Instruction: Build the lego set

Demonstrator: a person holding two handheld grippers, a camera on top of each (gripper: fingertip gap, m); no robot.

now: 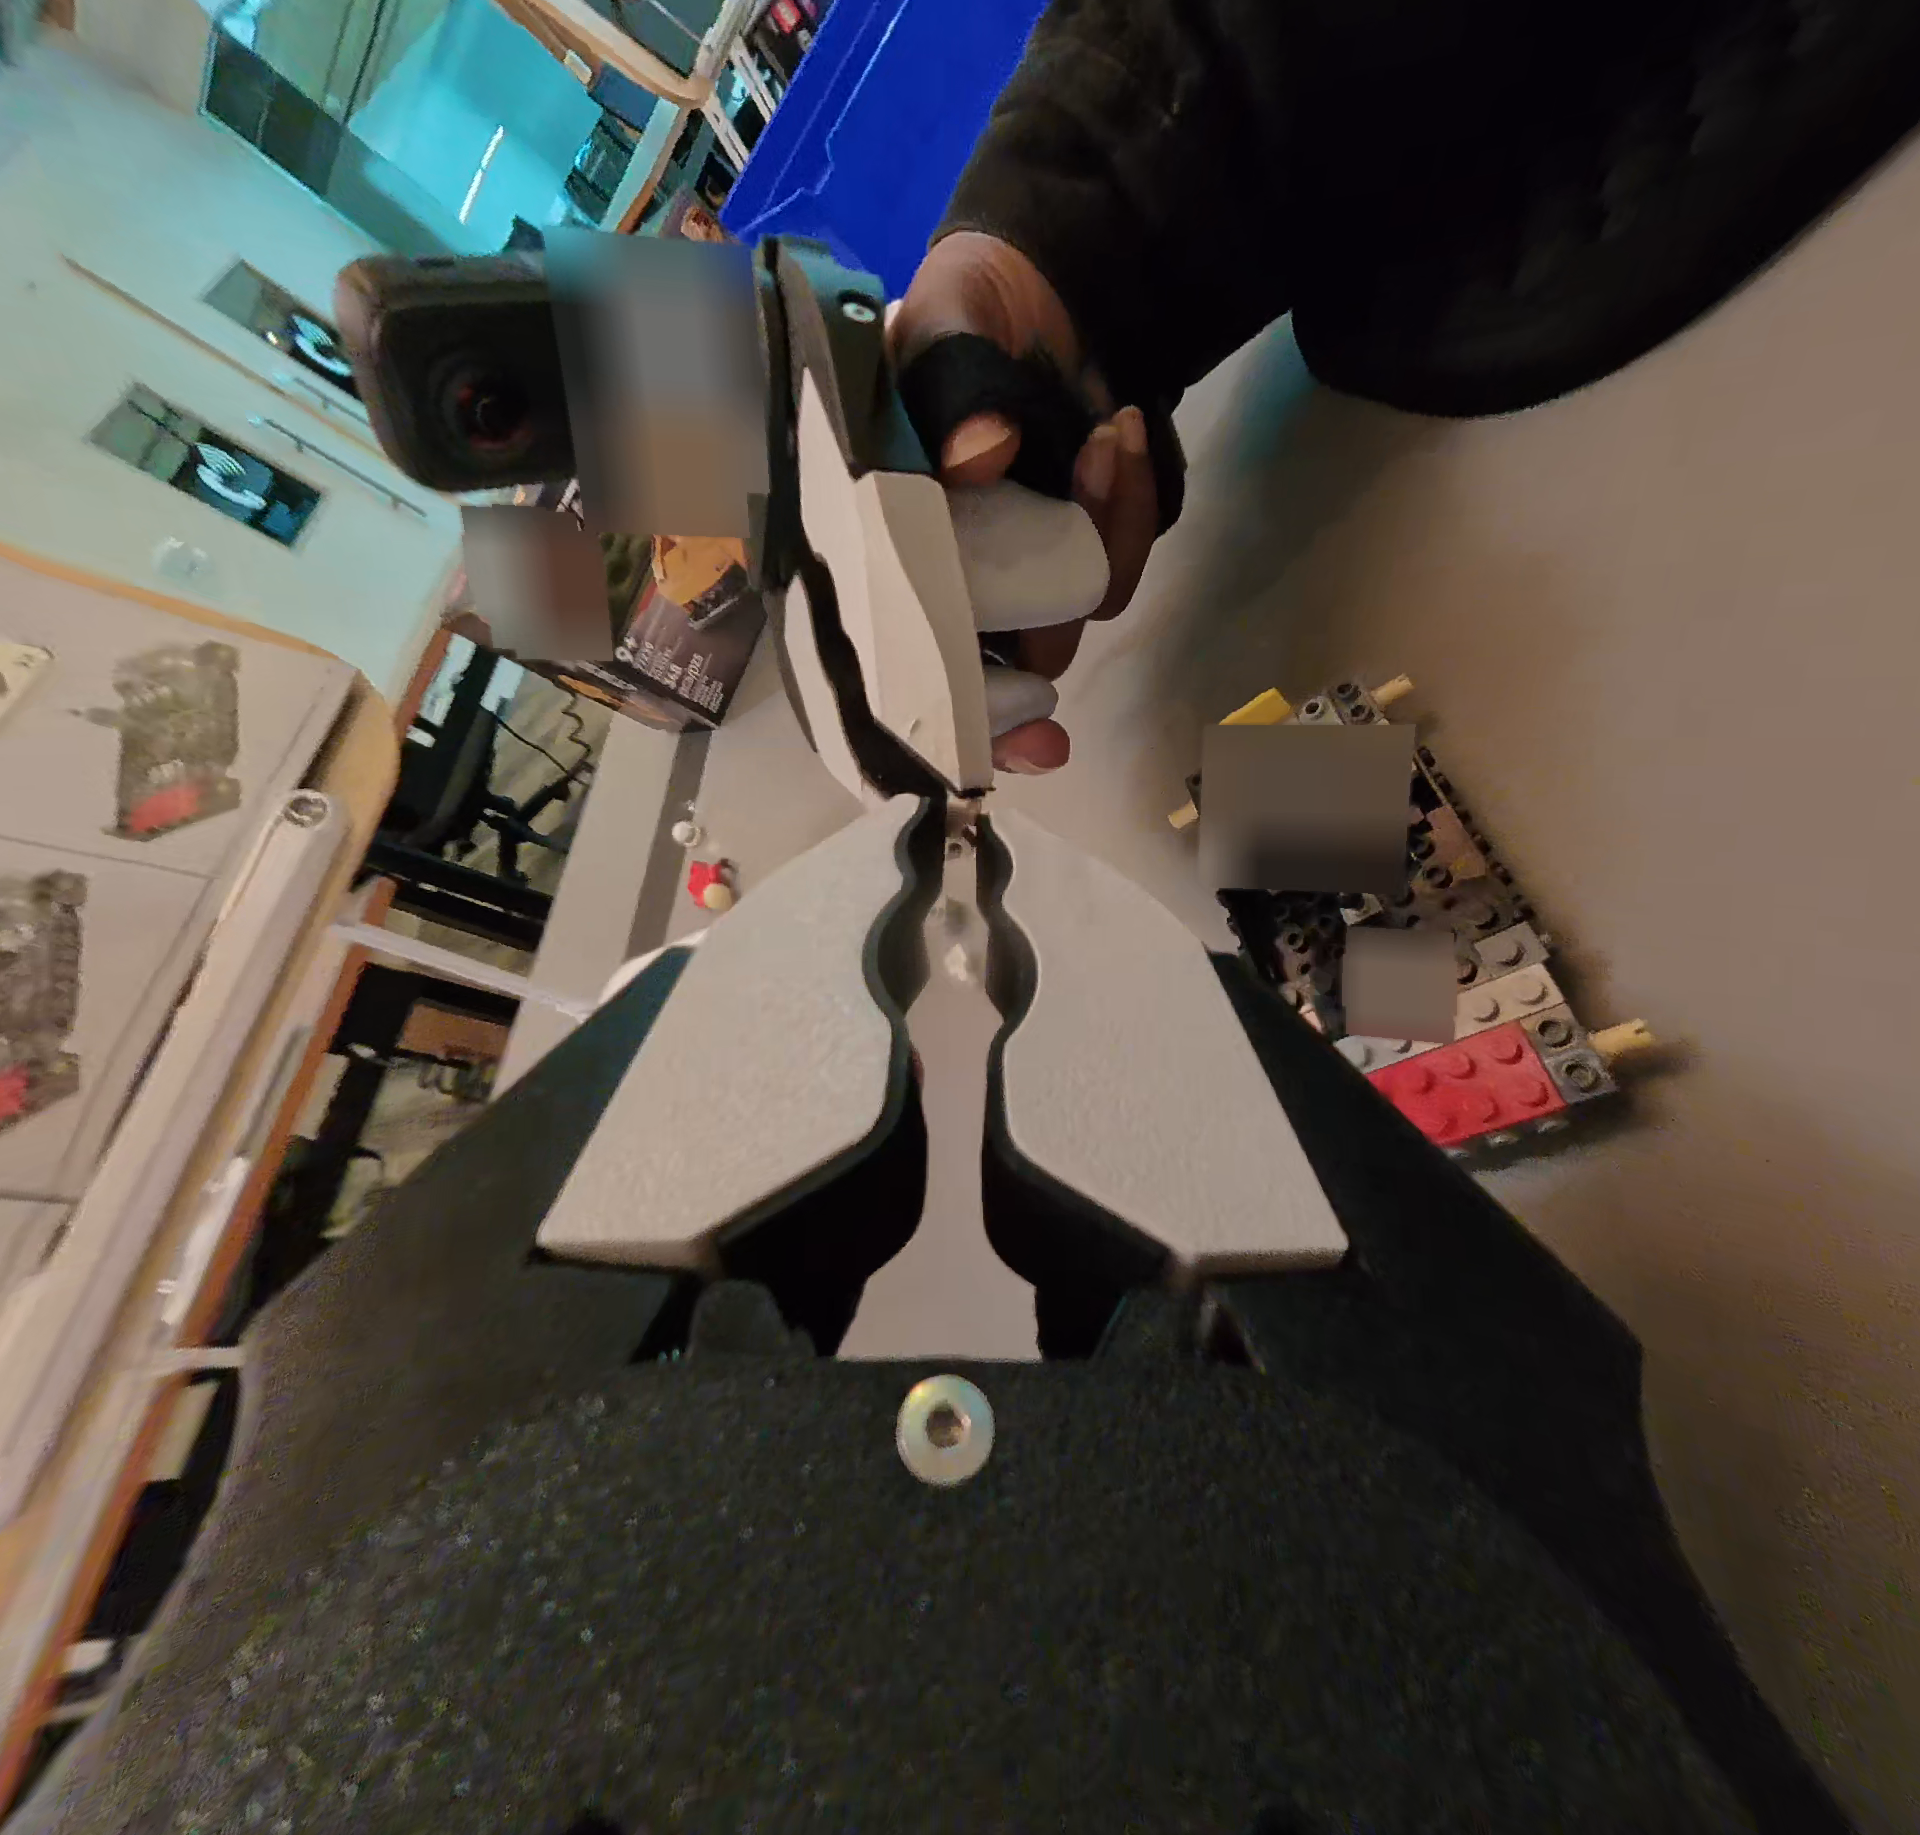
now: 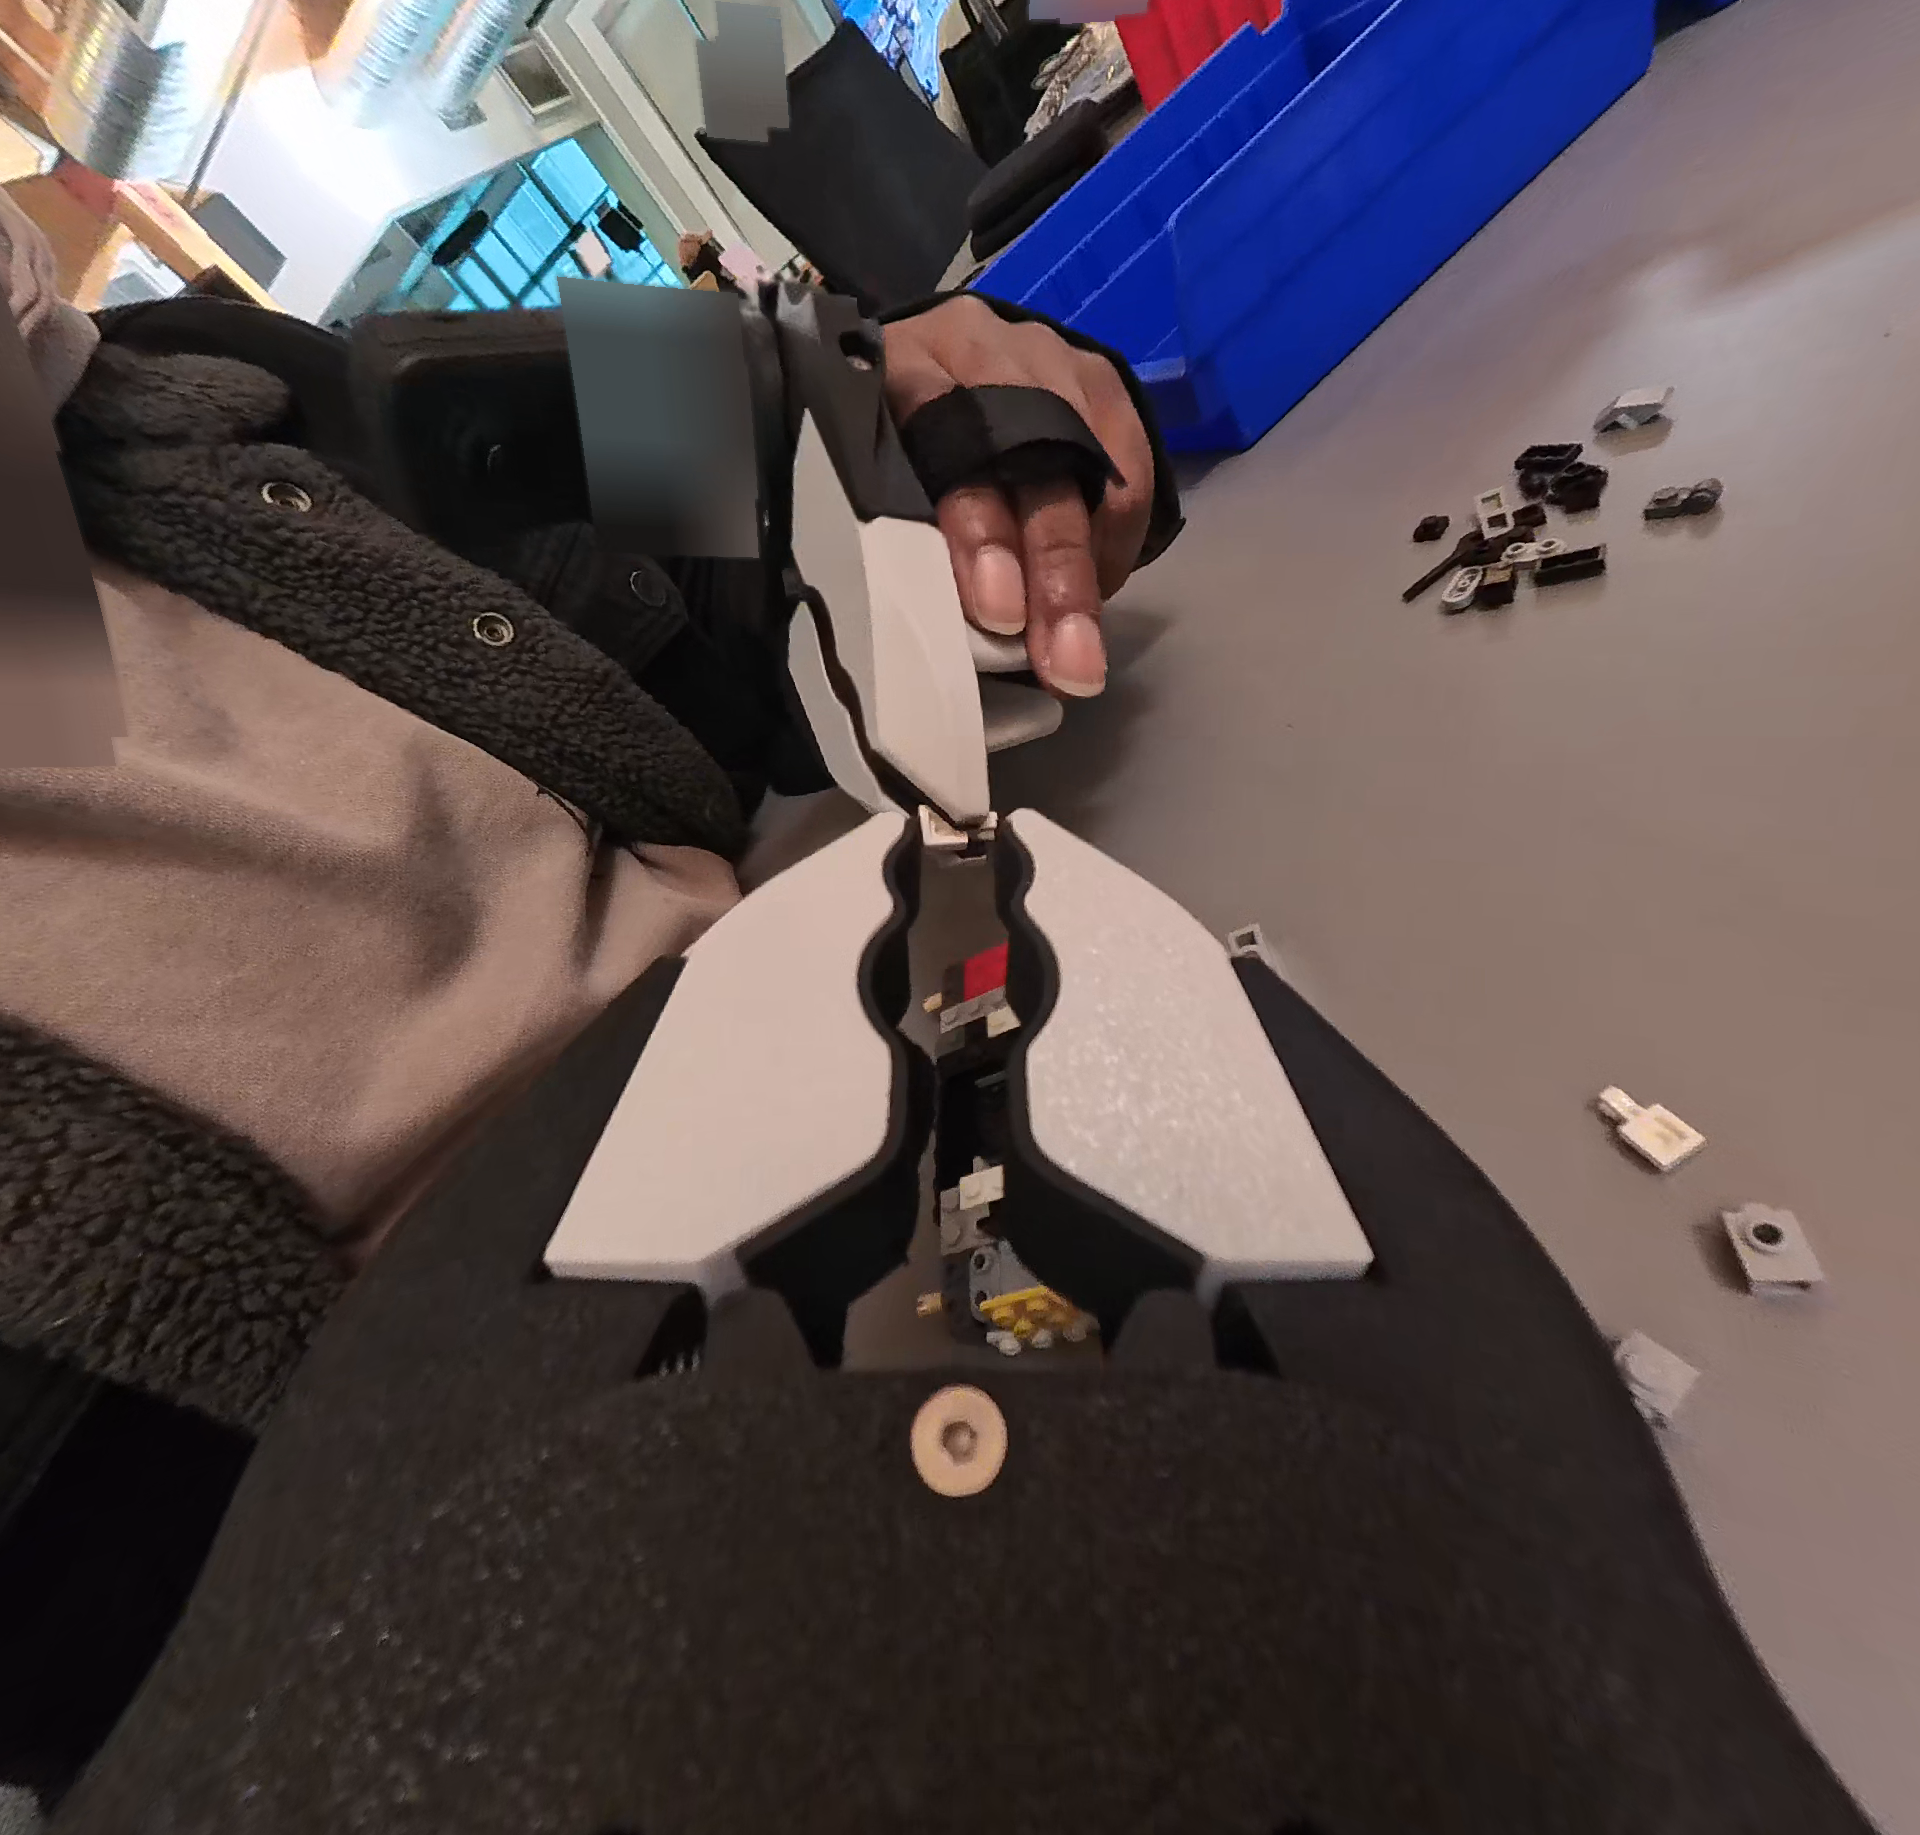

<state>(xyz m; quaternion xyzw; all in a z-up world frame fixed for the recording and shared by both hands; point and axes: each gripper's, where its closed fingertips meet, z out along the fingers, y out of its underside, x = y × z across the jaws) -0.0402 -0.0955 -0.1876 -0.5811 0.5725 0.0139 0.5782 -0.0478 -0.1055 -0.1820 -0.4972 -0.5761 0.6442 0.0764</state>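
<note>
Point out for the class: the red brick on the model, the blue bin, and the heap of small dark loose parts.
red brick [image 1: 1470,1089]: left wrist view, studded top face.
blue bin [image 2: 1382,185]: right wrist view, outer side wall.
heap of dark parts [image 2: 1527,528]: right wrist view, middle of heap.

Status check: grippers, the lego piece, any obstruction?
Left gripper and right gripper tip to tip, both pinching small white piece. Partial build on table, untouched. Nothing blocking.

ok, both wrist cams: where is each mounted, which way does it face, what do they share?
Left wrist view: on the left gripper, looking along its fingers at the right gripper, its gloved hand, and the lego build beyond.
Right wrist view: on the right gripper, facing the left gripper, the person's jacket, loose pieces.
Shared: tips meeting over a small piece, grey table, blue bins.
</note>
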